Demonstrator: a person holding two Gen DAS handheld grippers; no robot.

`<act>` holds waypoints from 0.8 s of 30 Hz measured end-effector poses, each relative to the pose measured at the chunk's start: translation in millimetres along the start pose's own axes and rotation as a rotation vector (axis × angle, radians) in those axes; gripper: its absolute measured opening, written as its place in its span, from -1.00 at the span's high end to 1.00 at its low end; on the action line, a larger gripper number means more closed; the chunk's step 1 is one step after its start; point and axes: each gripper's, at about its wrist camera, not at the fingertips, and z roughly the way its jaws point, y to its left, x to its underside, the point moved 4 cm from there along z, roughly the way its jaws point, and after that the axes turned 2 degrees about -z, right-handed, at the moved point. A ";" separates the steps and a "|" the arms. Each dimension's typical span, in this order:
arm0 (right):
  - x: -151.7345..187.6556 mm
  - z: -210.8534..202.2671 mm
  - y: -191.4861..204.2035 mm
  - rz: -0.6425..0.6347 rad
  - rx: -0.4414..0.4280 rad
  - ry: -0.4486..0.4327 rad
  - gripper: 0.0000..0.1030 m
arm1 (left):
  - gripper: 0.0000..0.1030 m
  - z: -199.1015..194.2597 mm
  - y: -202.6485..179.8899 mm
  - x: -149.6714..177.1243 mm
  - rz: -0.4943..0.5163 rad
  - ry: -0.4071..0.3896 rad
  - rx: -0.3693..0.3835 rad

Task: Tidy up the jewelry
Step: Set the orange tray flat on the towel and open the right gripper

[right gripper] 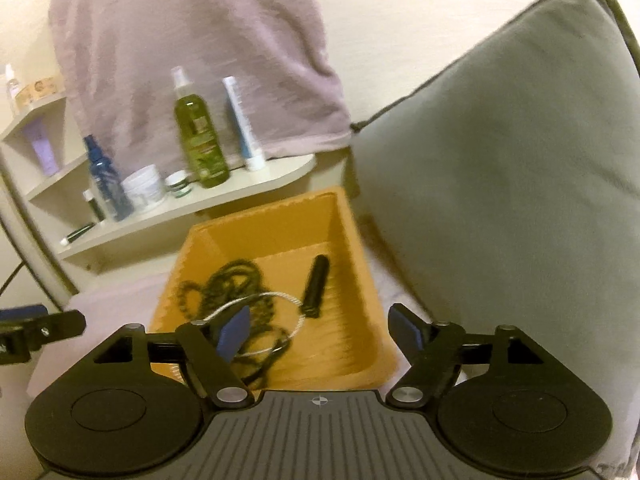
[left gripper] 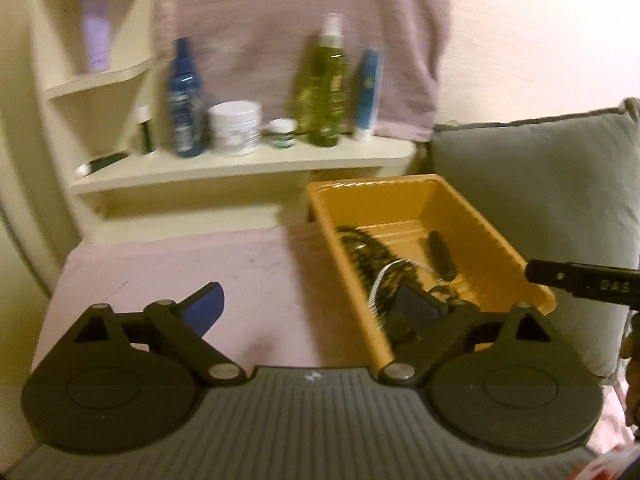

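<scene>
In orange tray: dark beads; left gripper, right gripper fingers spread, empty; right view alone shows, perhaps, whole tangle.

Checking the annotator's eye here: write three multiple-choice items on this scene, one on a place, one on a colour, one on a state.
1. Where does the black bead necklace lie?
A. on the shelf
B. in the tray
C. on the cushion

2. What colour is the tray?
A. orange-yellow
B. white
C. green

3. How does the right gripper stand?
A. shut on the necklace
B. shut on nothing
C. open and empty

Key: 1 B, the beads are coiled on the tray's floor beside a dark stick-like piece. 2 A, its walls show orange-yellow in both views. 3 C, its blue pads stand wide apart with nothing pressed between them.
</scene>
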 end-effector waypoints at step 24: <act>47.8 -27.0 76.4 -0.159 -0.017 0.217 -0.56 | -0.99 -66.9 39.8 56.9 -0.157 0.123 -0.130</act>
